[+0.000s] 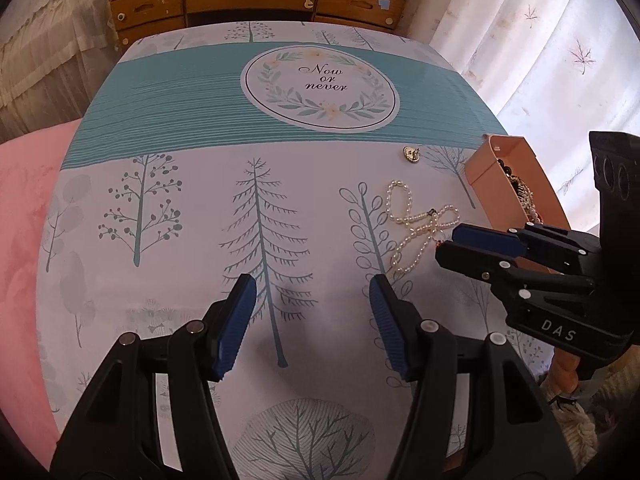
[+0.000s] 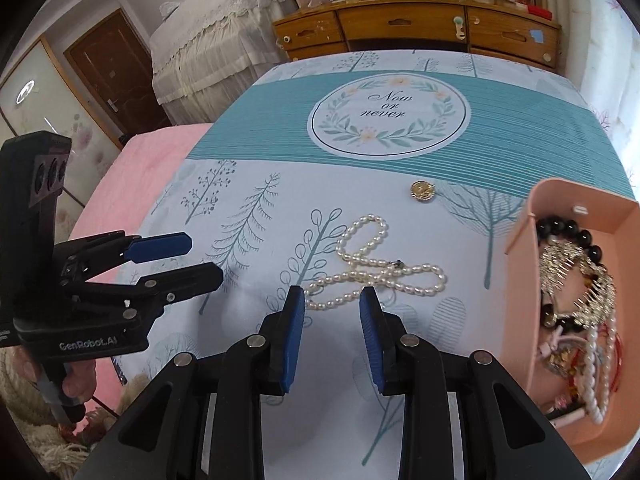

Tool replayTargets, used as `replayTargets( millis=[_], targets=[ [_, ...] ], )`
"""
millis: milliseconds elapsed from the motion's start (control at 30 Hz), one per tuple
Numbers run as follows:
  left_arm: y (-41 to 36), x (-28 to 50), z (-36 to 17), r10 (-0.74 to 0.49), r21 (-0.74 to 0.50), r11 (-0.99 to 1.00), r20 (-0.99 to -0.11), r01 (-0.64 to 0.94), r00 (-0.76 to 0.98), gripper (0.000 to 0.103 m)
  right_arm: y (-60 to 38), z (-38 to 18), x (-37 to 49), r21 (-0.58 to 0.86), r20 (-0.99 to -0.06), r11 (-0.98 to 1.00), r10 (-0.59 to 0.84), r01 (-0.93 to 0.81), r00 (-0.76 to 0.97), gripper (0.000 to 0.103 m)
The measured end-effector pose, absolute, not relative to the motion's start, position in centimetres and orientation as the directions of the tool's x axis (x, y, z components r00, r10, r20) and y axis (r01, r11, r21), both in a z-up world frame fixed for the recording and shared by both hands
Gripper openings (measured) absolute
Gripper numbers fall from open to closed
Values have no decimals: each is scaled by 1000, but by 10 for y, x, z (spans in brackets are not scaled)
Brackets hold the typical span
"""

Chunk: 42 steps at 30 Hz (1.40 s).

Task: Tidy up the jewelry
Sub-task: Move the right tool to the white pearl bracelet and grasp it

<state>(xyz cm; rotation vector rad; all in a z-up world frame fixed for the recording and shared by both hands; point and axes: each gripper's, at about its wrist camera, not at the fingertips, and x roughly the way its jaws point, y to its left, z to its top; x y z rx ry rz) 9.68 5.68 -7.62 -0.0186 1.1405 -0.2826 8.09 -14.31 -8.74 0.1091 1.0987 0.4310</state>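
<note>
Pearl strand loose ahead of the right gripper, box at its right

The pink box [image 2: 524, 264] is already crowded; the pearl necklace [image 2: 376, 276] lies just past the right gripper [image 2: 329, 300] — jaws wide, empty. Limp, light, slippery — pinch a bunched crossing. Left gripper [image 1: 312, 292] also gapes, empty.

Beside the right hand-held gripper [image 2: 328, 320], the pink box [image 2: 520, 312] runs off the picture's right edge, its tangled contents too jumbled to separate, and the gold pendant [image 2: 423, 191] ahead is too small to read.
</note>
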Motion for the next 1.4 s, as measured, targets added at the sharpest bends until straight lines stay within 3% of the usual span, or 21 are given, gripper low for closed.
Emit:
replayTargets(
  millis=[833,1067,1167,1400],
  targets=[
    [65,96,-91,-264,-198,959,-888,205,378,56,-138,-118,125,270,-899,955,296,-122,324,29],
    [64,96,-92,-270,-204,957,-888,207,373,56,-125,-118,131,164,-923,980,193,-116,331,16],
    [64,96,-93,-271,-206,957,-887,206,373,56,-122,-118,133,173,-922,978,204,-121,328,5],
    [66,96,-92,-277,-213,956,-883,201,378,56,-121,-117,130,223,-906,965,258,-140,336,5]
  ],
)
